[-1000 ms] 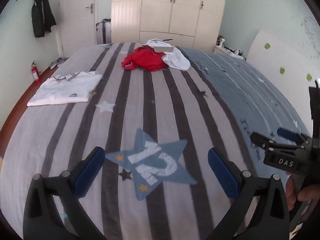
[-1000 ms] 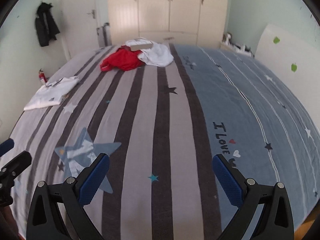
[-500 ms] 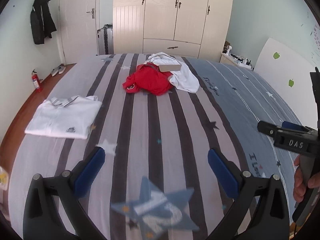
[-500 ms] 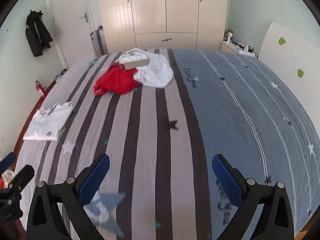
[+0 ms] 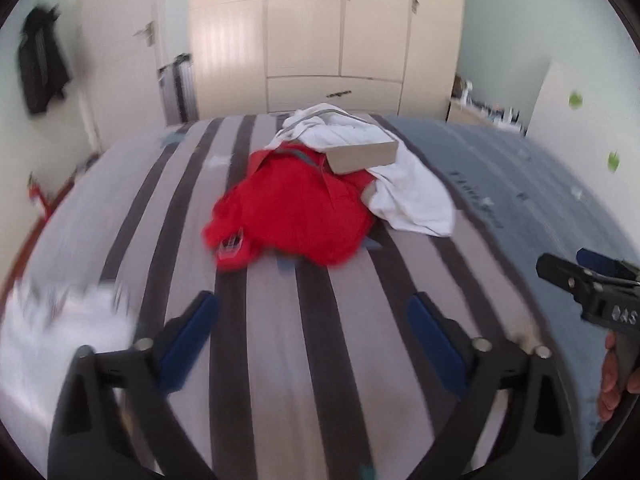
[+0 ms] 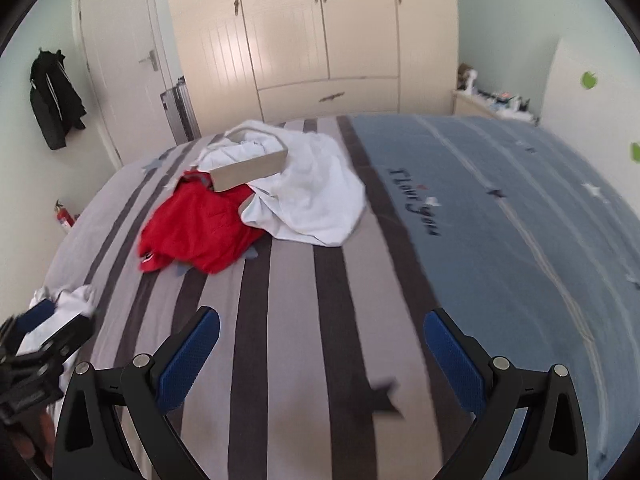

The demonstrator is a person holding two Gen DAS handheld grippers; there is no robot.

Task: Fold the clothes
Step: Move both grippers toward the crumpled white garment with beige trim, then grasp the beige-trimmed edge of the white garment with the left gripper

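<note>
Both claws are spread wide and hold nothing. The left gripper hovers over the striped part of the bed, its blue-padded fingers apart above grey and dark bands of the cover. The right gripper hangs over the same cover nearer the seam where the stripes meet the blue half, fingers just as far apart; in the left wrist view it shows at the right edge, gripped by a hand.

The clothes to fold lie in a heap toward the far edge of the bed, ahead of both claws. A crumpled red garment sits on the stripes, with a white garment bunched against its right side and spilling toward the blue half. A tan cardboard box rests on top where the two garments meet.

Near the left edge of the bed lies another white garment, just beside the left gripper's left finger; it is too blurred to tell its shape.

Beyond the bed's far edge stand a cream wardrobe, a white door and a grey suitcase. A black jacket hangs on the left wall.
</note>
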